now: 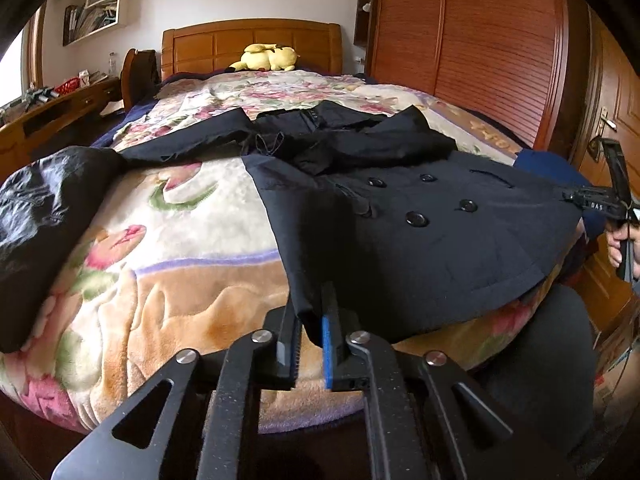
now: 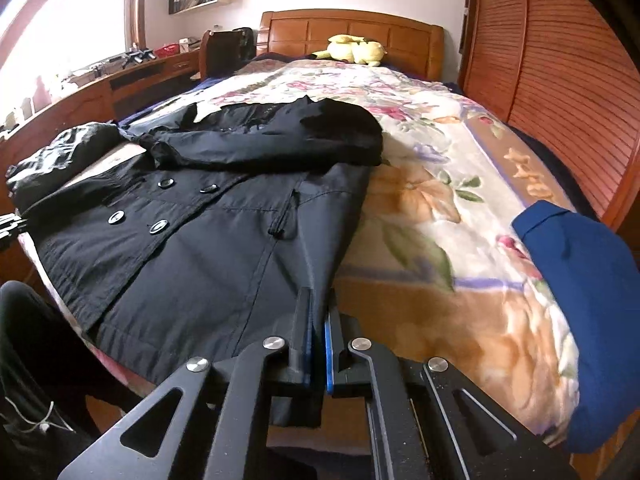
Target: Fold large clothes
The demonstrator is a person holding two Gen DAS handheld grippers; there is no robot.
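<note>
A black double-breasted coat (image 1: 400, 216) lies front up on the floral blanket (image 1: 180, 220), its sleeves folded across the chest and its hem at the bed's foot. My left gripper (image 1: 310, 316) is shut on the hem's left corner. My right gripper (image 2: 319, 312) is shut on the hem's right corner of the same coat (image 2: 208, 220). The right gripper also shows at the far right of the left wrist view (image 1: 600, 200), held by a hand.
A shiny black garment (image 1: 44, 216) lies at the bed's left edge. A blue garment (image 2: 580, 300) lies at the right foot corner. A yellow plush toy (image 1: 266, 58) sits by the headboard. A wooden desk (image 1: 52, 116) stands left, a wardrobe (image 1: 480, 40) right.
</note>
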